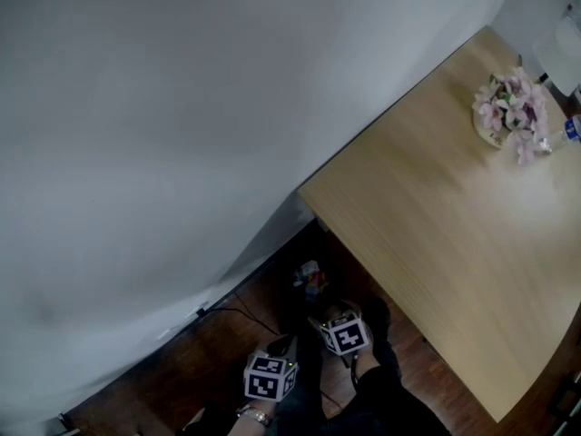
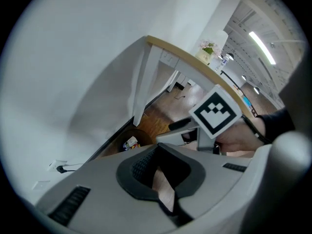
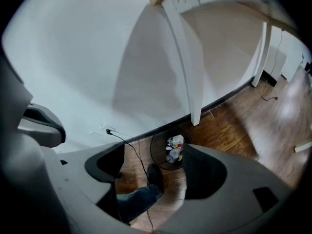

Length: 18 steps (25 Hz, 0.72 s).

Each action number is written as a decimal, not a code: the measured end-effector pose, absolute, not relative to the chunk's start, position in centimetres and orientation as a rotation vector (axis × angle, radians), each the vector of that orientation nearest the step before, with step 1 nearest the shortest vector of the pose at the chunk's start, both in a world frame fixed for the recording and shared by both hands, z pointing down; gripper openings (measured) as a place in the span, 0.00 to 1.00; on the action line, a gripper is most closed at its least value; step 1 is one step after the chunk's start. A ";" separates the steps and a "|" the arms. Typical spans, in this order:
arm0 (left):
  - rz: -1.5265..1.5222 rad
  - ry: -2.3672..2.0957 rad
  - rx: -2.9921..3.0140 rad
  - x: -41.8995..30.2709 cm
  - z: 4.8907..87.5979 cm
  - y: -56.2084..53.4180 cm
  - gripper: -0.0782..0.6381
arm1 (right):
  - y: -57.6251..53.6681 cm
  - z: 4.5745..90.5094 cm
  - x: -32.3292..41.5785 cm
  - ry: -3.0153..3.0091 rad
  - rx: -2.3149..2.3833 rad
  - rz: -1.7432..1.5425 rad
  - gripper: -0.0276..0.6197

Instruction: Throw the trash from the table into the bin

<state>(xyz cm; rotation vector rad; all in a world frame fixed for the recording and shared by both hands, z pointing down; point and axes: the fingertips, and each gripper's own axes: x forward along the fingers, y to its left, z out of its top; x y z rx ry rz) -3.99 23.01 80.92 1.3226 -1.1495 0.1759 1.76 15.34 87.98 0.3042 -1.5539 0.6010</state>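
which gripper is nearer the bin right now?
Right. The right gripper hangs almost directly above the bin; the left gripper sits beside it, farther back from the bin.

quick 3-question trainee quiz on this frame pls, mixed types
1. True or false: the right tool grips a piece of trash.
2. Where does the round dark wire bin stand? A on a chair; B on the brown wooden floor beside the white table leg; C on a shelf.
3. Fill in: the light wooden table carries a bunch of pink ____.
Key: 1 false; 2 B; 3 flowers.
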 end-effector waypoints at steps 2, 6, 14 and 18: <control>0.176 -1.167 1.337 -4.5 79.0 22.0 0.12 | 14.7 84.5 1.5 -1.582 0.291 0.593 0.63; 0.160 -1.181 1.376 -5.3 73.5 20.4 0.12 | 14.1 75.8 0.1 -1.649 0.237 0.592 0.63; 0.124 -1.194 1.620 -4.5 60.6 14.4 0.11 | 8.9 58.5 0.4 -1.830 0.321 0.535 0.33; 0.114 -1.168 1.729 -1.6 55.4 10.7 0.11 | 5.8 52.7 4.7 -1.890 0.422 0.504 0.05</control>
